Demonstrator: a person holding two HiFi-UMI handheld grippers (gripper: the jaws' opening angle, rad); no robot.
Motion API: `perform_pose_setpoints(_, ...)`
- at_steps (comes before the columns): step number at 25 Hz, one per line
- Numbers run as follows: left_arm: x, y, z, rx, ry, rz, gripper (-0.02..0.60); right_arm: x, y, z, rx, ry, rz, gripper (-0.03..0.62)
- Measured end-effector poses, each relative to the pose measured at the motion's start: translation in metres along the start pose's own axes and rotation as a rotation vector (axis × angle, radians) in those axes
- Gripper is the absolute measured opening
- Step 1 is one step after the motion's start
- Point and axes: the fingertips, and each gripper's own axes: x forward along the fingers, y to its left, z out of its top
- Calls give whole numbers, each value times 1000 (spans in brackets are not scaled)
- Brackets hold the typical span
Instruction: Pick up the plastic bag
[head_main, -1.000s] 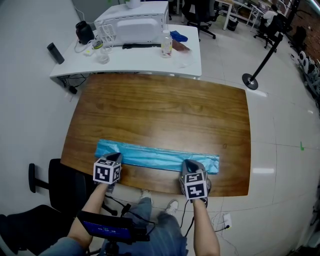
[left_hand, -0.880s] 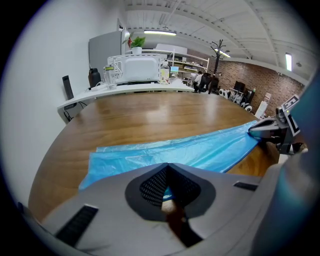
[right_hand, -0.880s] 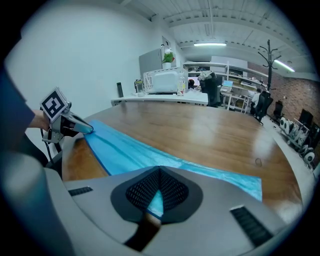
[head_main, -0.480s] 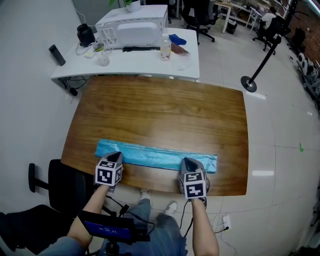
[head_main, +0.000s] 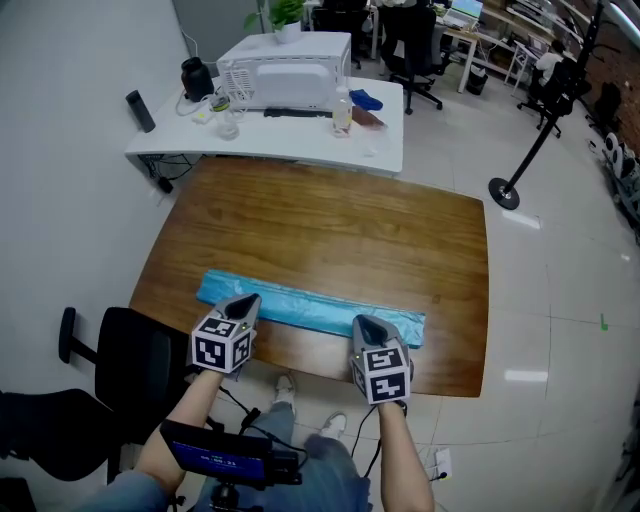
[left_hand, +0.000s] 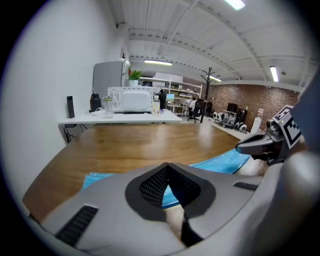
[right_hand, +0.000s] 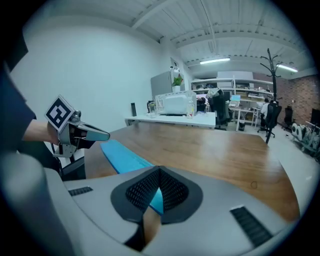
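At the left, the left claw (head_main: 247, 301) is pressed together on the near edge of the blue plastic bag (head_main: 310, 306), close to the bag's left end. Blue film shows in the gap behind its tips. The bag lies folded in a long flat strip along the near side of the wooden counter (head_main: 330, 225), parallel to its front edge. Towards the strip's right end the right claw (head_main: 361, 323) is likewise closed, pinching the same near edge.
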Motion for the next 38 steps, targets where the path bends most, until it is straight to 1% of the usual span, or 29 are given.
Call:
perform_pose_setpoints(4,-22,-32,25,0,-99,-32,15,-21,11,19,-28,-67,60,0)
perform_pose_setpoints(8,-47,-54,50,-3,-189,-47,15,-42,24,46,-49,-159,113,0)
perform_pose_setpoints(13,-84,-77,83,2,-298,-86,15,-70,53,80,-76,-245,194,0)
perform_pose_setpoints(15,-97,-84,94,15,-335,-99,15,-81,65,94,-107,-288,206,0)
perform_pose_setpoints(18,-116,-92,109,29,-401,-133,15,-96,80,113,-159,-339,195,0)
perform_pose_setpoints(20,-128,-97,116,28,-441,-156,15,-106,89,125,-170,-372,189,0)
perform_pose_setpoints(22,-138,-100,119,38,-463,-179,15,-114,100,136,-170,-409,185,0)
perform_pose_setpoints(28,-176,-96,119,117,-497,-236,15,-128,145,154,-138,-490,166,0)
perform_pose_setpoints(31,-193,-89,113,123,-523,-259,15,-132,167,154,-134,-503,153,0)
perform_pose_setpoints(38,-222,-78,98,125,-540,-299,15,-142,208,147,-135,-512,121,0)
